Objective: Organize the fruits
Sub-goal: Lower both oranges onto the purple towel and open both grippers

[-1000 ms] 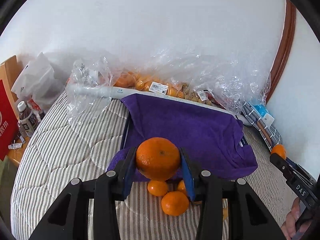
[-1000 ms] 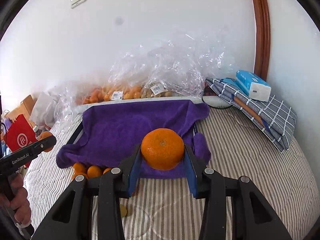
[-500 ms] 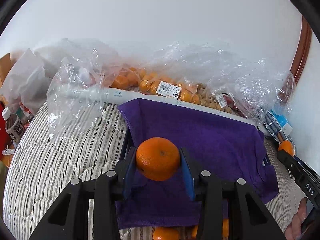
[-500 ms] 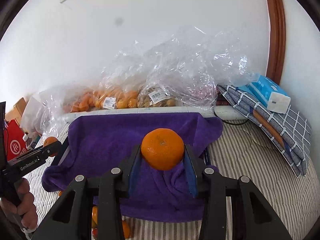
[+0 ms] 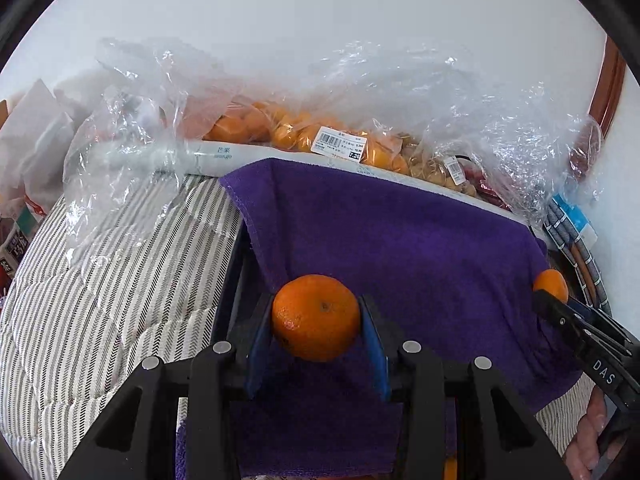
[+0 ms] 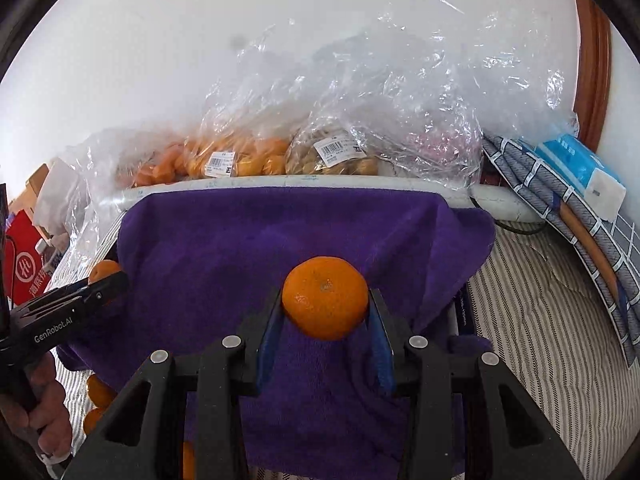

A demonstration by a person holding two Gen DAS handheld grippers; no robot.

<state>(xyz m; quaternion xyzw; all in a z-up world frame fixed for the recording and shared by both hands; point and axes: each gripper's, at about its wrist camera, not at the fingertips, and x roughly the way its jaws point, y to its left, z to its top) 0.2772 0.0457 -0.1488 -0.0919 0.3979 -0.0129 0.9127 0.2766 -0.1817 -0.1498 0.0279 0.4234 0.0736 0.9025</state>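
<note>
My left gripper (image 5: 316, 320) is shut on an orange (image 5: 316, 316) and holds it over the near left part of a purple towel (image 5: 392, 240) draped over a dark tray. My right gripper (image 6: 325, 306) is shut on another orange (image 6: 325, 298), held over the towel's (image 6: 280, 240) near middle. Each gripper shows at the edge of the other view, the right one (image 5: 550, 290) at the towel's right side and the left one (image 6: 105, 274) at its left side. Loose oranges (image 6: 98, 394) lie on the striped cover below the towel's near left edge.
Clear plastic bags of oranges (image 5: 288, 132) and nuts (image 6: 332, 160) lie along the wall behind the towel. A folded checked cloth with a blue tissue pack (image 6: 580, 168) sits at the right. White bags and bottles (image 5: 24, 184) stand at the far left. The striped bed cover (image 5: 100, 280) surrounds the tray.
Both grippers have moved forward with their oranges, from the near edge of the towel to above it. The loose oranges have slid down and mostly out of the left wrist view.
</note>
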